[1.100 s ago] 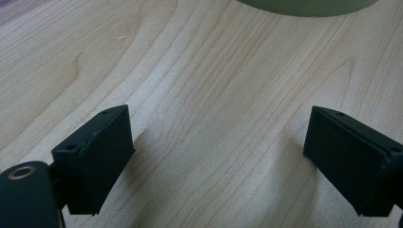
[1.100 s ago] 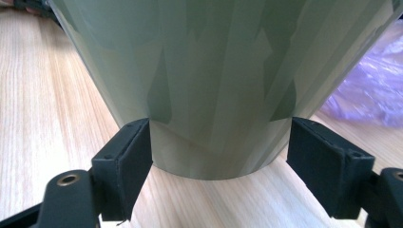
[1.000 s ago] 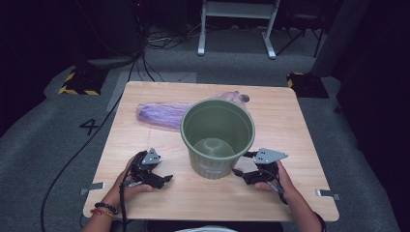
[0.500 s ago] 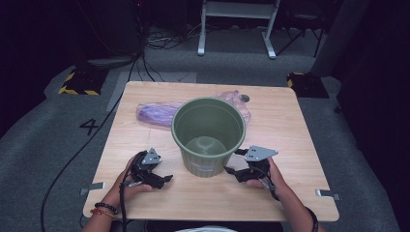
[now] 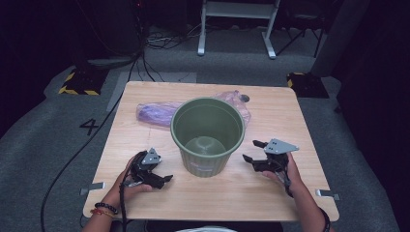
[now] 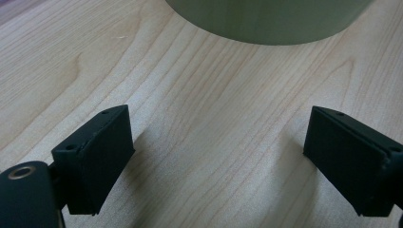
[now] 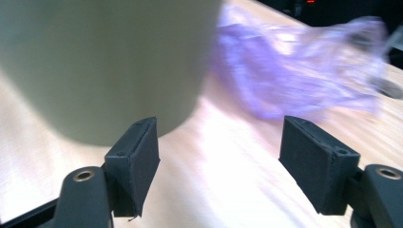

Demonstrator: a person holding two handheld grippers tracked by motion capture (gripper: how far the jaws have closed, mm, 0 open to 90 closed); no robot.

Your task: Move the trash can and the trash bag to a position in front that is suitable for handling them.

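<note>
A green bucket [image 5: 208, 135] stands upright and empty in the middle of the wooden table [image 5: 251, 203]. Behind it lies a crumpled purple plastic bag [image 5: 154, 113]. My left gripper [image 5: 162, 180] rests near the front left of the bucket, jaws wide apart over bare wood, with the bucket wall [image 6: 271, 19] just ahead. My right gripper [image 5: 251, 151] hovers to the right of the bucket and does not touch it. Its jaws have just been closing a little, and nothing is between them. In the right gripper view [image 7: 218, 156] the bucket [image 7: 104, 61] is at the left and the bag [image 7: 304, 71] beyond.
Cables run over the grey floor at the left of the table. A white frame [image 5: 237, 24] stands on the floor behind it. Black-and-yellow striped blocks [image 5: 77, 84] sit by the far corners. A small dark disc [image 5: 244, 98] lies on the table by the bag.
The bucket has shifted slightly left. The right gripper first moved left beside it, then drew back to the right, away from the wall. The left gripper has stayed put.
</note>
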